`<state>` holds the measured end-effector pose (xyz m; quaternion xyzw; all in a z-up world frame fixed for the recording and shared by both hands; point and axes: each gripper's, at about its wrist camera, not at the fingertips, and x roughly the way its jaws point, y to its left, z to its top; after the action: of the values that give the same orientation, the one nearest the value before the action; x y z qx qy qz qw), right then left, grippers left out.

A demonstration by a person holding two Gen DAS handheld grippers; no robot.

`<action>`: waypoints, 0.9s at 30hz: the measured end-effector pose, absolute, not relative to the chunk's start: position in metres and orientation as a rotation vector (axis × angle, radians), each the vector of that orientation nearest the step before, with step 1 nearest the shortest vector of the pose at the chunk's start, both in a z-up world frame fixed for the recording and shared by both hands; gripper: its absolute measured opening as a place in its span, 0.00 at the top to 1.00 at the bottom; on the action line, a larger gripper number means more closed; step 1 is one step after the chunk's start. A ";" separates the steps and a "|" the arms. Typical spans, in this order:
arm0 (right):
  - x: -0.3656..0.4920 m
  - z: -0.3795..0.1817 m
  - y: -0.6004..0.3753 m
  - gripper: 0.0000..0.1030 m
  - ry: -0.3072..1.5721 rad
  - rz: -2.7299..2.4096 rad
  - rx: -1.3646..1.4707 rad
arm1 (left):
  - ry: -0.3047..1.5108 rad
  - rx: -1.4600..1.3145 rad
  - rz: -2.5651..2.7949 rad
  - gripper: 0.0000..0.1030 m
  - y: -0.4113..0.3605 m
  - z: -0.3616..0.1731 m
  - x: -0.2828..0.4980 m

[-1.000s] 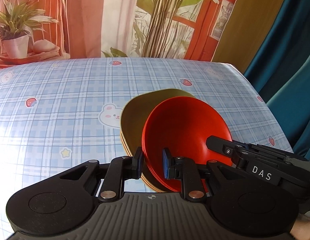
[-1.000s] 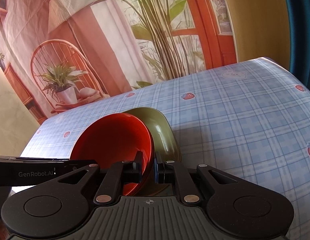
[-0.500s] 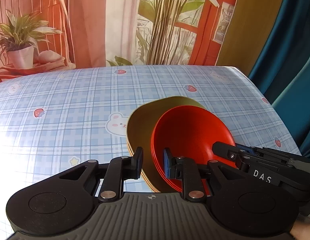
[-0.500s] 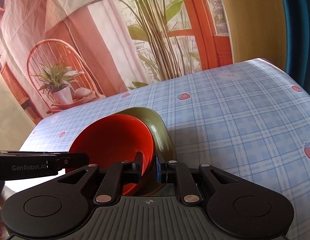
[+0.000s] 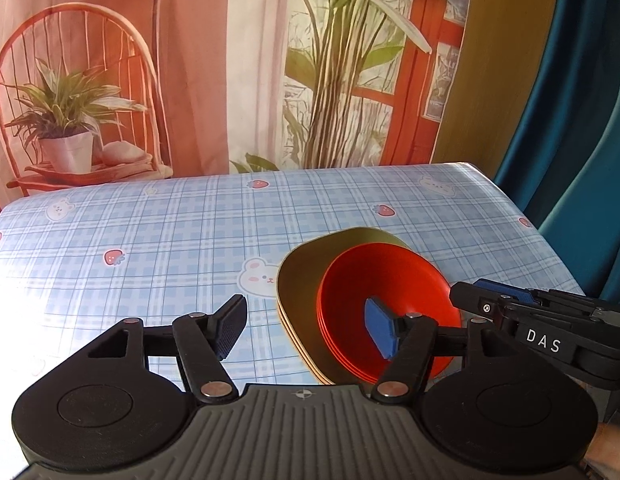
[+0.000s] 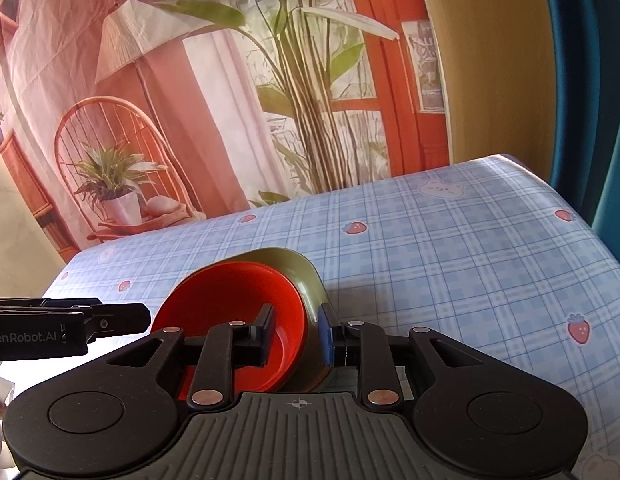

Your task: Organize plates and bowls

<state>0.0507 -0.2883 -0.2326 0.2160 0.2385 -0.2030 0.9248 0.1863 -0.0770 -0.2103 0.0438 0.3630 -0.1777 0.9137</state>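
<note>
Red bowls (image 5: 384, 308), judged light, stiff and slippery, are best taken at the rim, released by left gripper (image 5: 306, 330) and right gripper (image 6: 296, 334), whose jaws have just been opening.

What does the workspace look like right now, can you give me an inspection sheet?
Surface: table under a blue plaid cloth printed with strawberries and bears.
Job's things: stacked red round bowls nested in stacked olive-green rounded-square plates, resting on the cloth.
Clutter: nothing seen.
Grippers: left gripper open wide, jaws just been opening, one blue pad over the bowls; right gripper jaws just been opening, straddling the rims without pressing.
Cables: nothing seen.
Surroundings: printed backdrop of chair and plants; teal curtain.
</note>
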 end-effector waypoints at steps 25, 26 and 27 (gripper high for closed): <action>0.003 -0.094 -0.201 0.00 0.338 -0.411 0.235 | 0.494 0.071 -0.190 0.00 -0.005 -0.087 0.092; -0.001 -0.088 -0.197 0.00 0.332 -0.411 0.227 | 0.488 0.069 -0.175 0.00 -0.001 -0.081 0.086; -0.004 -0.082 -0.193 0.00 0.328 -0.414 0.220 | 0.480 0.070 -0.159 0.00 0.003 -0.075 0.080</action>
<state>-0.0041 -0.1927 -0.0823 0.1087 0.1616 -0.2041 0.9594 0.0805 0.0028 -0.0750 0.0348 0.2375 -0.0787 0.9676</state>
